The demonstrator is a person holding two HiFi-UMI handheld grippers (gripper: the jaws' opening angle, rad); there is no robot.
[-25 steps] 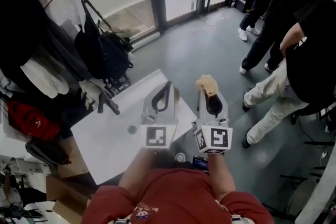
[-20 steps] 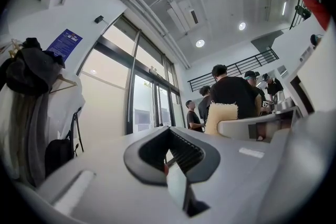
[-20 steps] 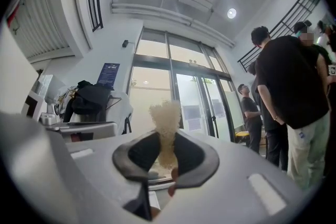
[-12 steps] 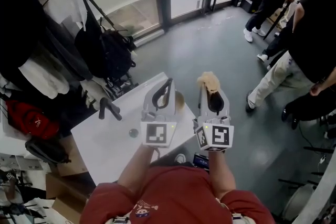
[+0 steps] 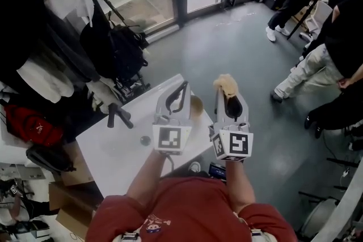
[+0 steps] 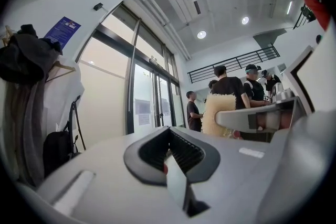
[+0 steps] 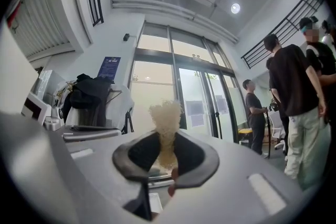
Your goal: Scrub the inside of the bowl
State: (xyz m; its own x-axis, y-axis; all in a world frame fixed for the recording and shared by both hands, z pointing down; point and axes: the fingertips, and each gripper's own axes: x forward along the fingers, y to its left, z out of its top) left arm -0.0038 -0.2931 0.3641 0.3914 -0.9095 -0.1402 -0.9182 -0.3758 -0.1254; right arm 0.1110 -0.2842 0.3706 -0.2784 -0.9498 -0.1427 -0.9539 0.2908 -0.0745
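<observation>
Tan bowl (image 5: 197, 105): stands near the far right edge of the white table (image 5: 113, 156) and shows between my two grippers in the head view, partly hidden by the left one. Right gripper (image 5: 228, 100) (image 7: 164, 152): my jaws are clenched on a fluffy tan scrubbing pad (image 5: 225, 86) (image 7: 166, 118), which sticks out past the tips. Left gripper (image 5: 182, 86) (image 6: 169, 135): jaws pressed together with nothing between them. A black backpack (image 5: 116, 54) hangs at the left. People in black (image 5: 340, 37) stand at the right.
</observation>
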